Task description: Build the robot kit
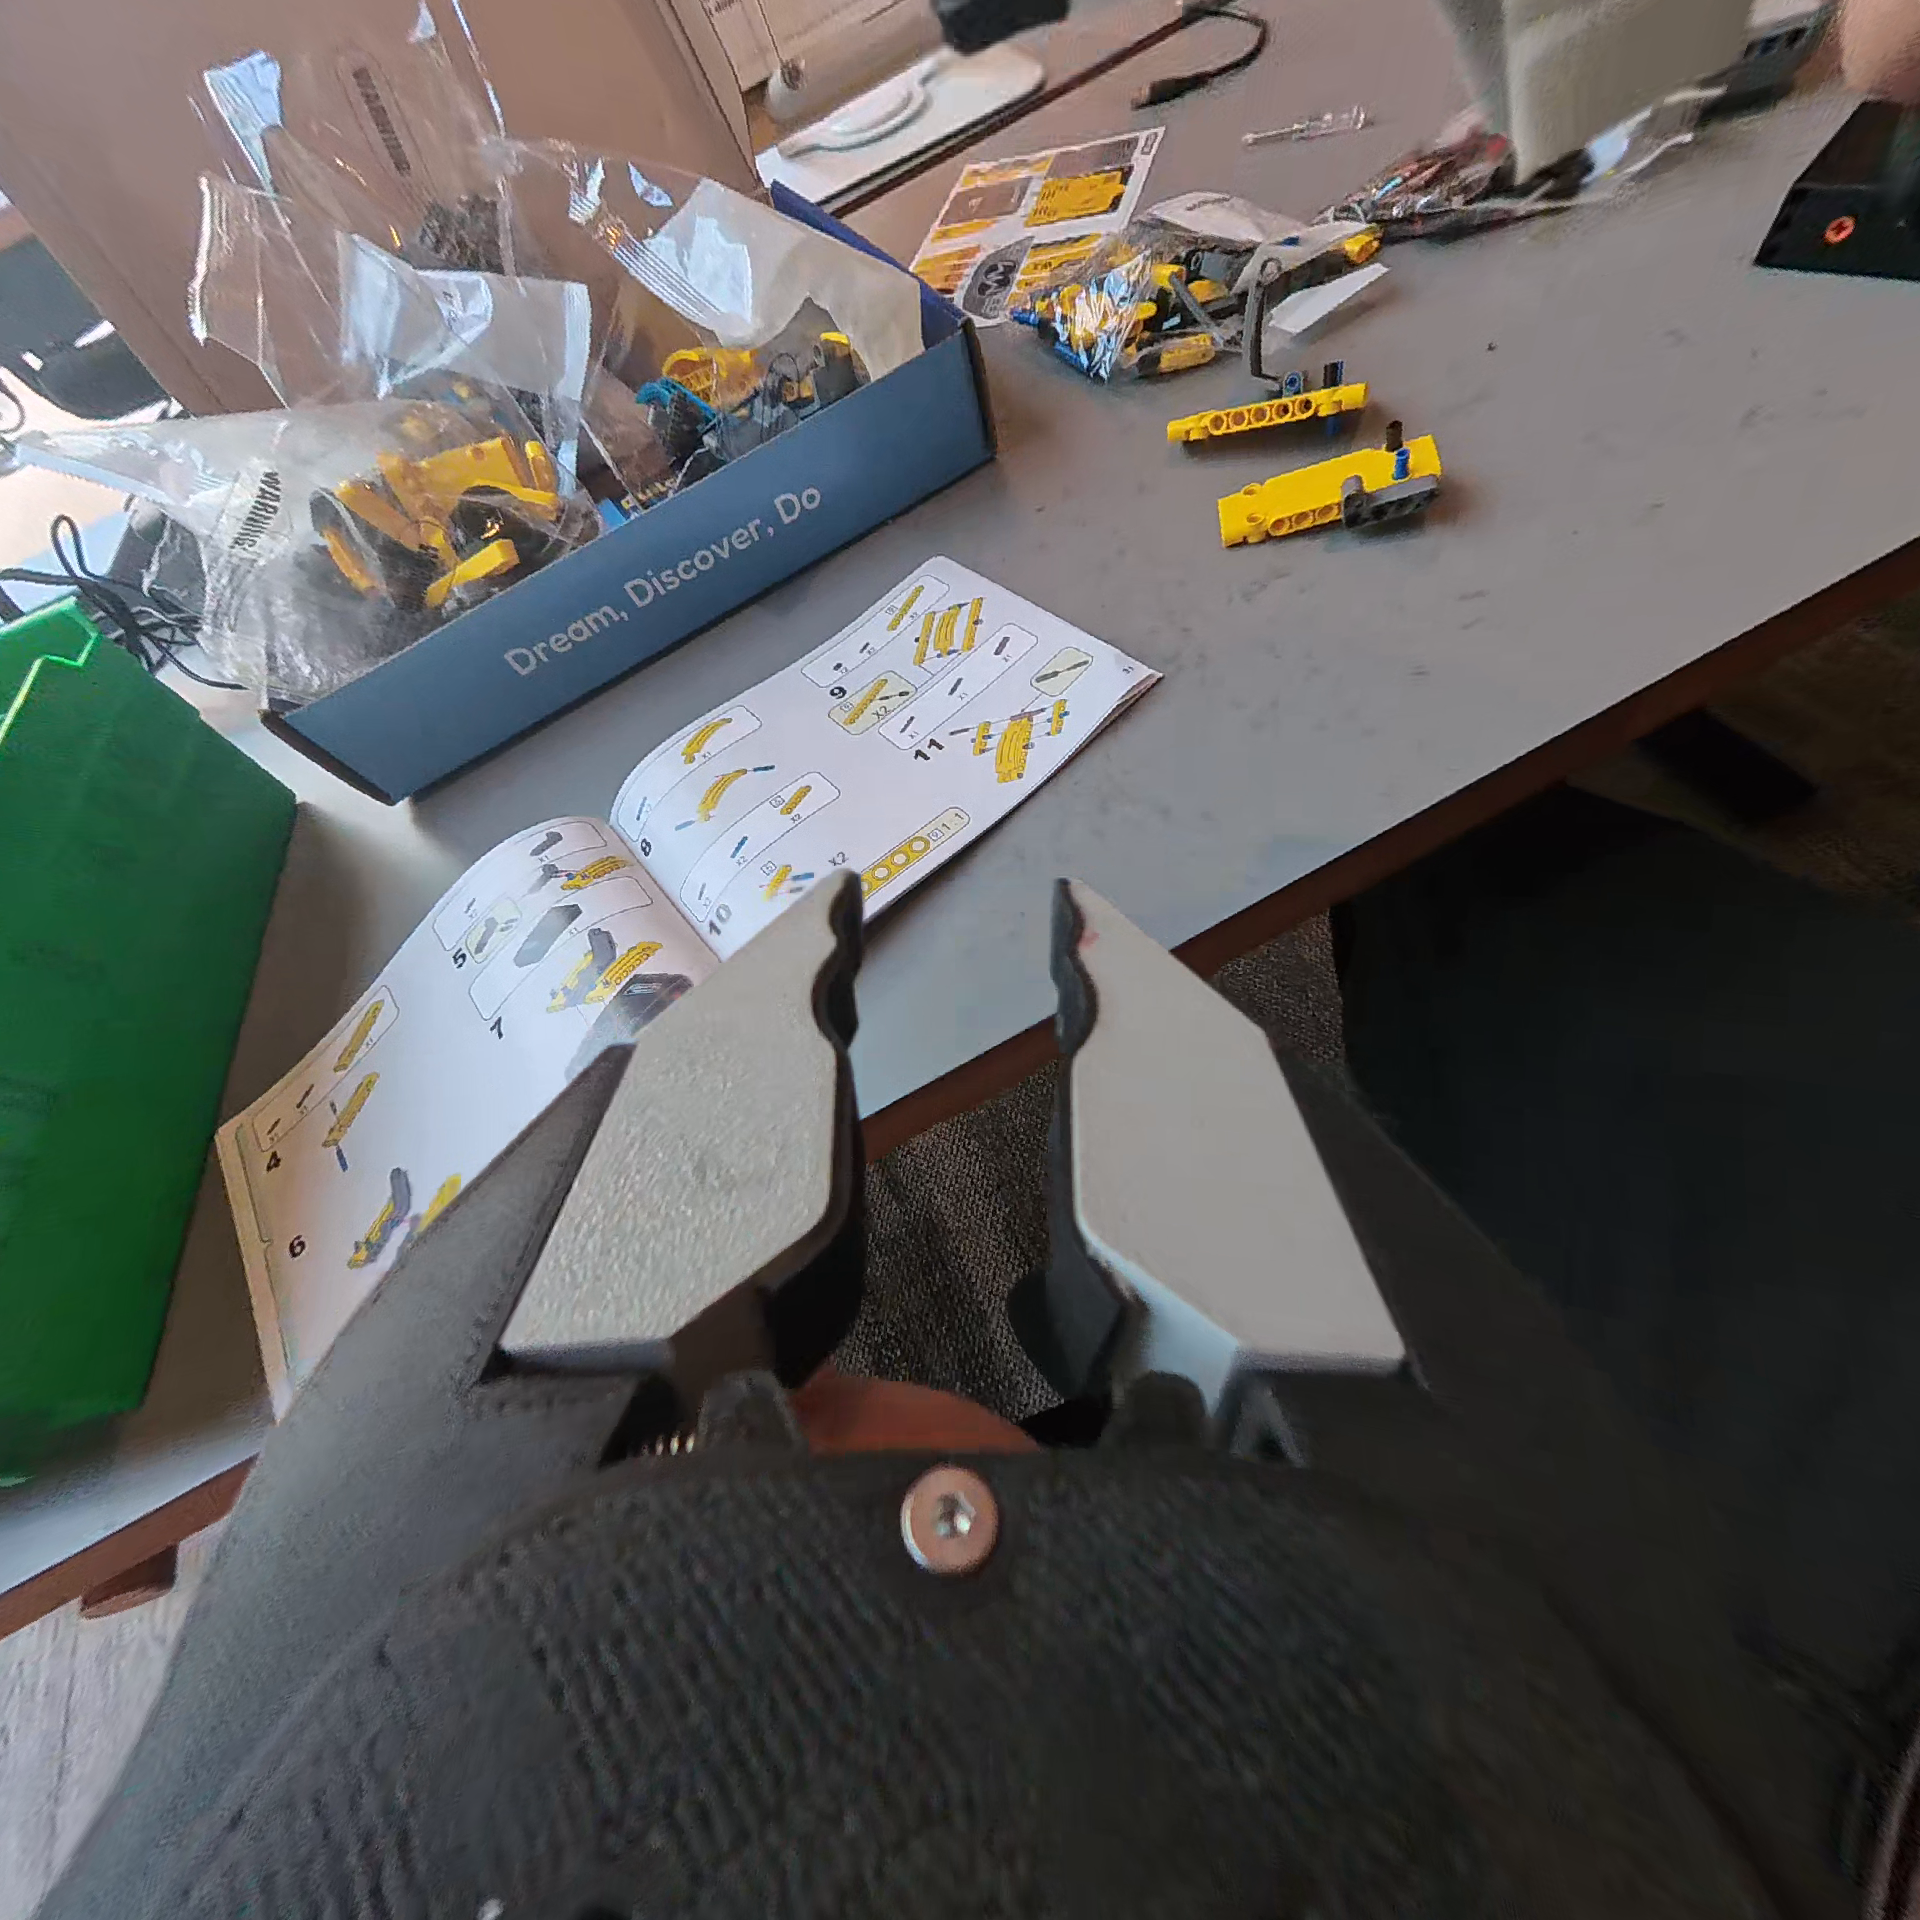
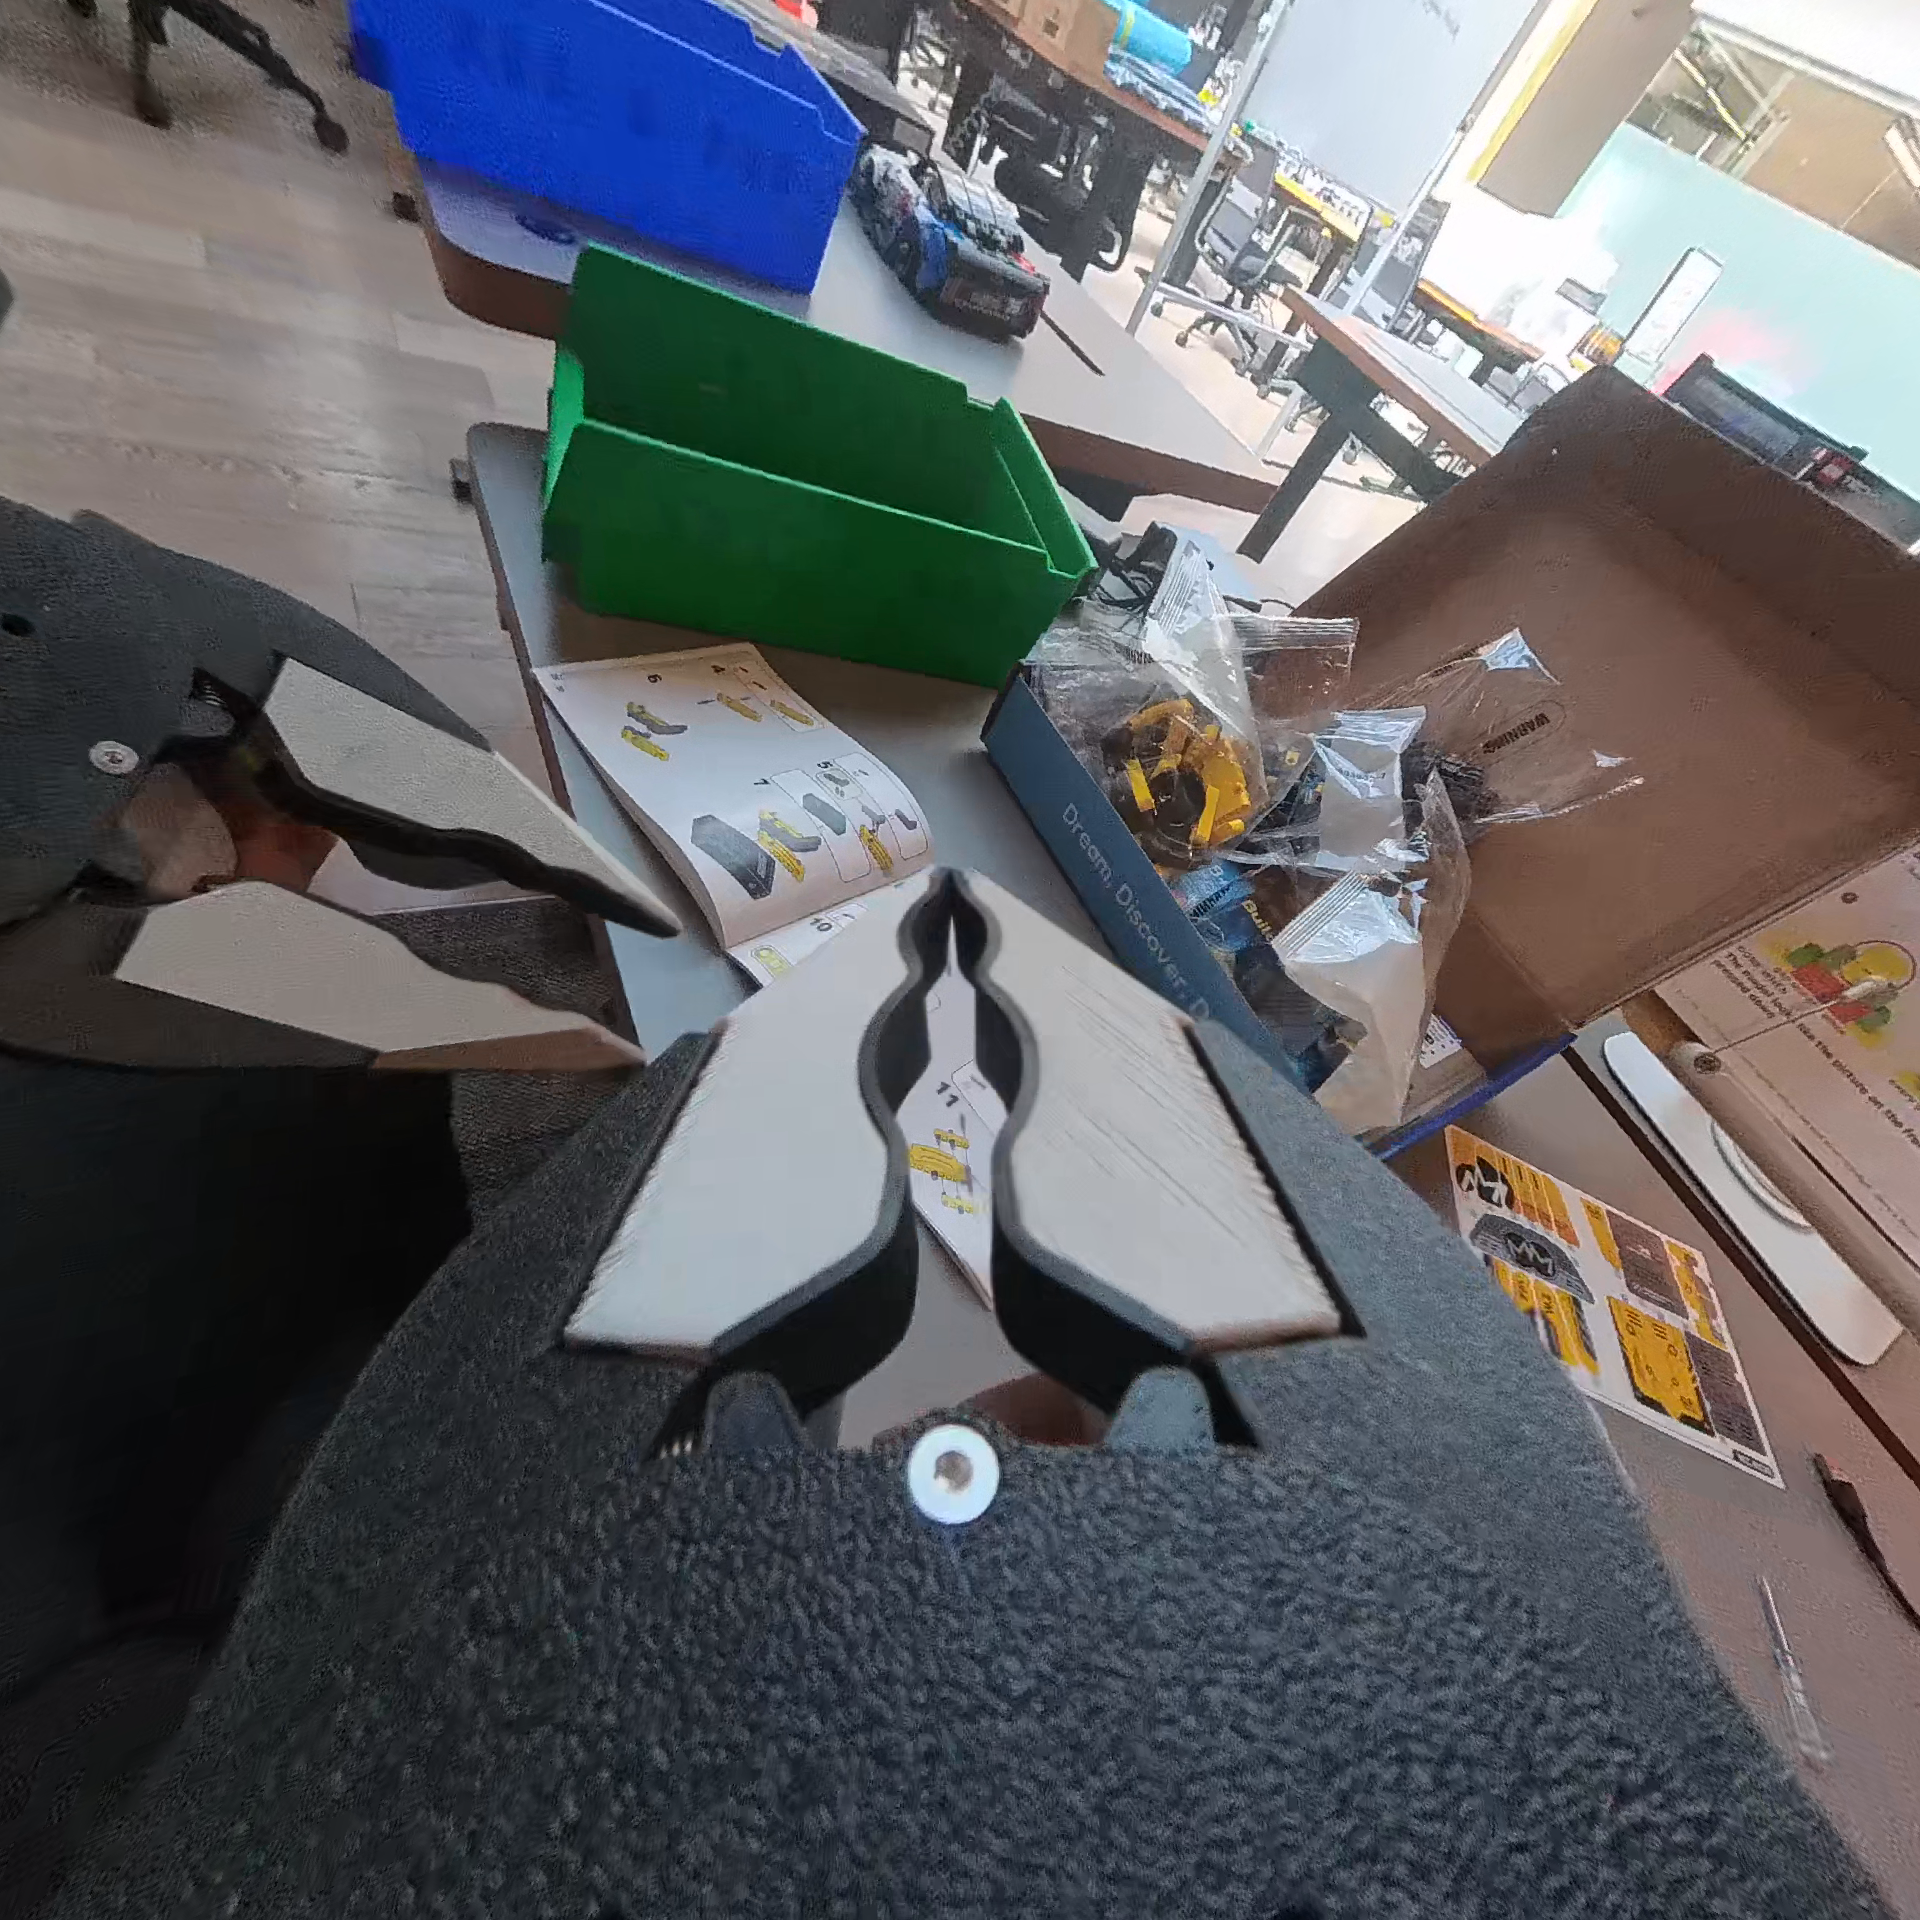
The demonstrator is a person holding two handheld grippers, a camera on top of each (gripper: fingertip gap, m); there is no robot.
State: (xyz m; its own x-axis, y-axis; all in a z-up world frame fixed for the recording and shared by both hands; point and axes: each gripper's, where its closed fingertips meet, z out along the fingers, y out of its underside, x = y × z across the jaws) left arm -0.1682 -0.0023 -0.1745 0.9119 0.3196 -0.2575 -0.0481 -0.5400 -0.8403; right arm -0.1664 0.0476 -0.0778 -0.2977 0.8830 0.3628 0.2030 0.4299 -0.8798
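From the left wrist view, my left gripper [image 1: 956, 914] hung with its grey fingers apart and nothing between them, just above the near edge of the grey table [image 1: 1558, 499]. The open white instruction booklet [image 1: 665, 914] lay flat right under its tips, along that near edge. Behind the booklet stood the shallow dark-blue cardboard box [image 1: 665, 613], stuffed with clear plastic bags of yellow and black building pieces [image 1: 416, 488]. A green plastic bin [image 1: 114, 987] sat at the table's left end. Farther right, two loose yellow beam assemblies [image 1: 1309, 457] lay apart from each other, with a yellow sticker sheet [image 1: 1039, 208] beyond them.

From the right wrist view, my right gripper [image 2: 951, 883] had its fingers pressed together at the tips, holding nothing, over the booklet [image 2: 748, 790]. My left gripper [image 2: 644, 987] showed at the left, spread wide, off the table's edge. The green bin [image 2: 810, 551] stood behind the booklet, the blue box [image 2: 1122, 894] to its right, and a brown cardboard carton [image 2: 1621, 727] past that.
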